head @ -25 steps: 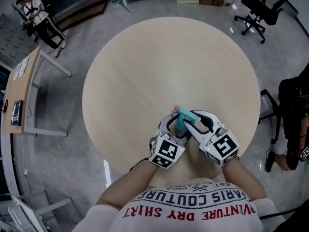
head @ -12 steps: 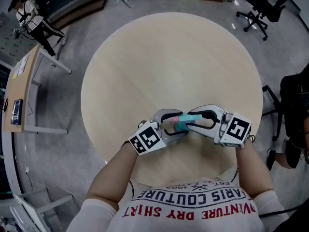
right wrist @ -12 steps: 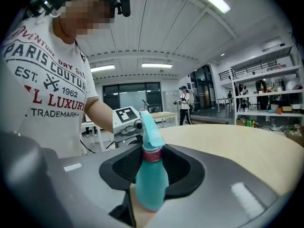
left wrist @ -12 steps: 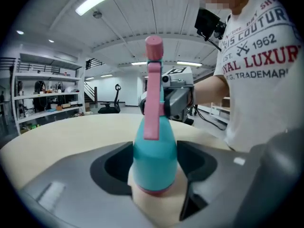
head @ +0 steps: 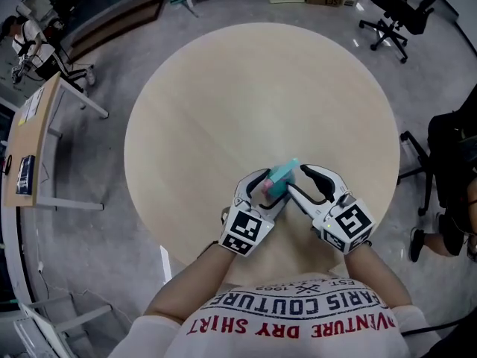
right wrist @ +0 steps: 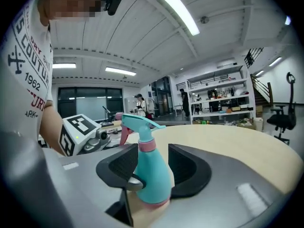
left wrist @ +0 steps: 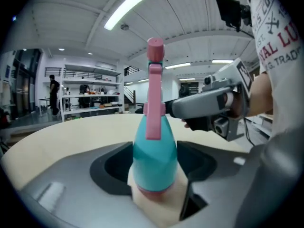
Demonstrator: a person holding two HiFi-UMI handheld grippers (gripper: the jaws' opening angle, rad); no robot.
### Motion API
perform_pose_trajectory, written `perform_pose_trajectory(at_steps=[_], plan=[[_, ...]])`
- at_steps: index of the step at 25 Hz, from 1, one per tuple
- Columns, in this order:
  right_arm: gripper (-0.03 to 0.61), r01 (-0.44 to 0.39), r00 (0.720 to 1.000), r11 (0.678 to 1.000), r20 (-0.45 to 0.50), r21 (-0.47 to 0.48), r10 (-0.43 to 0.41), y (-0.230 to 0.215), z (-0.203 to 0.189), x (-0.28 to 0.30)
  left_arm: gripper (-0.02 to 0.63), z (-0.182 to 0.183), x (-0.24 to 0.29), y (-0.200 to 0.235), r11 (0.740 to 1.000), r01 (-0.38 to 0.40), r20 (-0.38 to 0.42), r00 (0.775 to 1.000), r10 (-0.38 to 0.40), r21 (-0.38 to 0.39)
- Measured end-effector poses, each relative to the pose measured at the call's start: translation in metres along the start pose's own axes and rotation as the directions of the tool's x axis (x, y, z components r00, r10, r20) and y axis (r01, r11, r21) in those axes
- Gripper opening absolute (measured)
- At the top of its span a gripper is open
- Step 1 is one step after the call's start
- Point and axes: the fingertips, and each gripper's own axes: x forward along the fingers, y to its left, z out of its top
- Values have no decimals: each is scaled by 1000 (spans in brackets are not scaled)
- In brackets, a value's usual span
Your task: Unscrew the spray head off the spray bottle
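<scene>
- Spray bottle (head: 280, 177): teal body, upright on the round desk (head: 253, 95), close to the edge nearest you and between your two claws.
- Spray head (left wrist: 154, 91): pink trigger and collar, teal top. It sits on the neck, not yet off. The trigger faces your left claw.
- Left claw (left wrist: 154, 167): clamped on the bottle's wide lower body, with a dark pad against each side. Its jaws have just been closing a little onto it.
- Right claw (right wrist: 153, 170): jaws apart and have just been opening. The bottle stands between them with a gap on one side, so no grip there.
- The two claws come in from your side of the desk and meet at the bottle at an angle, fingertips close together.
- Your forearms reach over the near desk edge. Marker cubes sit behind each claw.
</scene>
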Motion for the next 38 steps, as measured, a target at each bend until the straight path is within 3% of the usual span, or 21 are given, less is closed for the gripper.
perform_pose_trajectory(at_steps=[8,16,19,21,23,26,29,32,36,38], plan=[[143,69,998,996,-3,-52,-69,4,3,8,287,2,4,-7,979,-194,-25,981,192,-68],[129,53,999,996,-7,-69,-54,10,4,13,287,1,0,-6,977,-200,-35,980,198,-77],[127,-16,1000,997,-17,-82,14,12,5,13,287,0,-1,-6,989,-138,-22,990,137,-60],[125,-129,992,987,-23,-92,128,14,4,12,287,-1,-2,-7,1000,-13,-8,1000,13,-16],[124,-255,967,961,-46,-102,252,17,4,11,287,-2,-4,-9,989,143,-8,990,-143,47],[124,-408,912,906,-102,-110,398,23,4,10,287,-4,-9,-12,925,353,-54,936,-348,139],[124,-485,872,868,-134,-105,471,29,5,12,285,-5,-15,-10,856,481,-121,876,-466,187],[124,-496,866,863,-138,-101,481,32,7,12,287,-4,-17,-10,841,508,-131,861,-491,190],[133,-456,888,888,-99,-53,450,30,9,12,285,-4,-16,-9,869,466,-91,885,-458,165],[176,-431,900,902,-71,-1,430,26,11,6,285,-4,-16,-7,894,428,-67,904,-423,134]])
